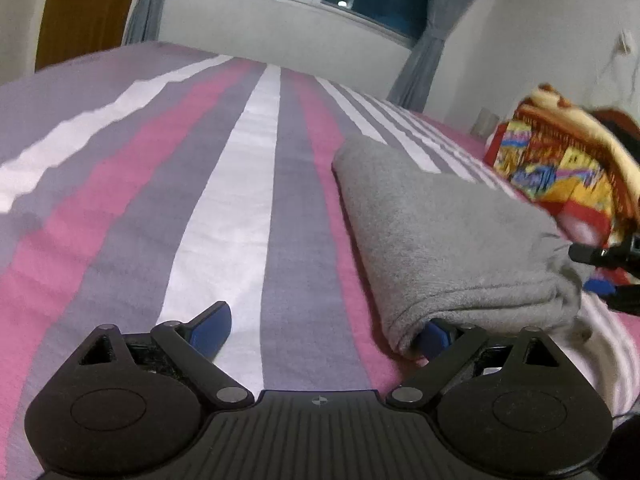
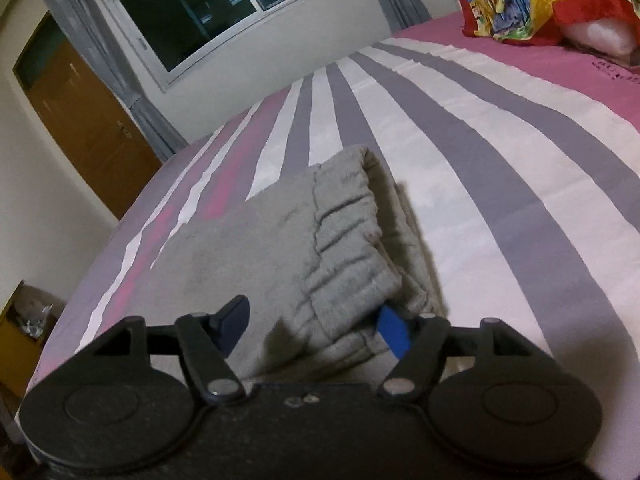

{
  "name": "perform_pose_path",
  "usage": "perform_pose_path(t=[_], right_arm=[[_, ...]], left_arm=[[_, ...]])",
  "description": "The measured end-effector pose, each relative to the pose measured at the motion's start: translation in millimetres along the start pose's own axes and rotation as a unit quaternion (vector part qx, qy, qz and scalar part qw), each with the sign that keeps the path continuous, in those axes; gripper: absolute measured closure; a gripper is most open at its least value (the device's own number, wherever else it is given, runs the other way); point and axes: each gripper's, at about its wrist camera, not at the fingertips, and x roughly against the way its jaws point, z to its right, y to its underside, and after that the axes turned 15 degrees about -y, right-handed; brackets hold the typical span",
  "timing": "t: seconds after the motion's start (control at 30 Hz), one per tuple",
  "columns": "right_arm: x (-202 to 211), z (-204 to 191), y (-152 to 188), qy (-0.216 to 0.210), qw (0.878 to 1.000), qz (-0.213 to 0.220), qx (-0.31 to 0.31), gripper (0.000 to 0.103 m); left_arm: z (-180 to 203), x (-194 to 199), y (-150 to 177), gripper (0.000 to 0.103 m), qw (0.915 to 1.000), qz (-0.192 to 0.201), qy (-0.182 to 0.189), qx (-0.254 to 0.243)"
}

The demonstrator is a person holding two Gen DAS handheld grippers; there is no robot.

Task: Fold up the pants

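The grey fleece pants [image 1: 440,240] lie folded in a thick rectangle on the striped bed [image 1: 224,200], right of centre. Left gripper [image 1: 324,328] and right gripper [image 2: 312,328] are both spread, each with one blue finger under the soft cloth edge.

Left gripper [image 1: 324,330] low and level, fingers [image 1: 210,326] spread wide apart, nothing clamped between them. Right gripper [image 2: 314,326] likewise splayed wide, pitched slightly downward, blue pads facing inward, also glimpsed at the right edge of the left wrist view.
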Motion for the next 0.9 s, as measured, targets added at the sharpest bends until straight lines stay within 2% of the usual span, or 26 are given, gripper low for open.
perform_pose_path(t=[0.03,0.07,0.13,0.2,0.3,0.37,0.4,0.43,0.47,0.5,0.57,0.6,0.63,0.67,0.73,0.8,0.83,0.9], right_arm=[[4,-7,-2,-0.017,1.000,0.006,0.013,0.083],[8,-16,-5,-0.025,0.999,0.011,0.030,0.087],[21,-34,-5,-0.041,0.996,0.031,0.070,0.087],[24,-35,-1,-0.032,0.996,0.033,0.072,0.087],[13,1,9,0.022,1.000,0.000,0.002,0.083],[18,19,11,-0.005,0.999,0.010,-0.053,0.079],[22,18,10,-0.008,0.998,0.016,-0.052,0.072],[25,14,9,-0.016,0.999,0.017,-0.044,0.050],[25,10,8,-0.029,0.999,0.017,-0.038,0.039],[22,7,7,-0.029,0.999,0.018,-0.033,0.021],[16,3,6,-0.017,1.000,0.007,-0.023,0.029],[10,3,3,-0.022,1.000,-0.001,-0.023,0.047],[7,3,1,-0.025,0.999,-0.004,-0.020,0.082],[9,-3,0,-0.029,1.000,0.002,-0.010,0.082],[24,-9,-5,-0.051,0.998,0.042,0.002,0.082],[32,-6,-4,-0.040,0.997,0.059,0.001,0.082],[31,-1,-2,-0.033,0.998,0.054,-0.007,0.082],[16,21,3,-0.005,0.999,0.007,-0.050,0.079]], left_arm=[[-3,0,1,0.010,0.9999,-0.001,0.005,0.010],[-5,-1,1,0.010,0.9998,-0.002,0.009,0.017],[-9,-4,1,0.010,0.9994,-0.005,0.015,0.031],[-9,-5,2,0.009,0.9993,-0.006,0.016,0.032],[-6,-6,3,0.009,0.9997,-0.007,0.012,0.021],[-5,-5,3,0.009,0.9997,-0.006,0.012,0.019],[-4,-5,3,0.009,0.9998,-0.005,0.011,0.018],[-4,-6,4,0.009,0.9998,-0.004,0.010,0.018],[-3,-5,4,0.009,0.9998,-0.003,0.010,0.017],[-2,-5,4,0.009,0.9998,-0.003,0.008,0.017],[-2,-5,4,0.009,0.9998,-0.003,0.007,0.016],[-2,-5,4,0.009,0.9998,-0.003,0.007,0.016],[-2,-5,4,0.009,0.9999,-0.003,0.006,0.016],[-1,-4,4,0.009,0.9999,-0.003,0.005,0.014],[0,-3,5,0.009,0.9999,-0.002,0.004,0.014],[1,-3,5,0.009,0.9999,-0.002,0.005,0.011],[2,-4,5,0.009,1.0000,-0.002,0.003,0.009],[3,-4,4,0.009,1.0000,-0.003,0.003,0.007]])
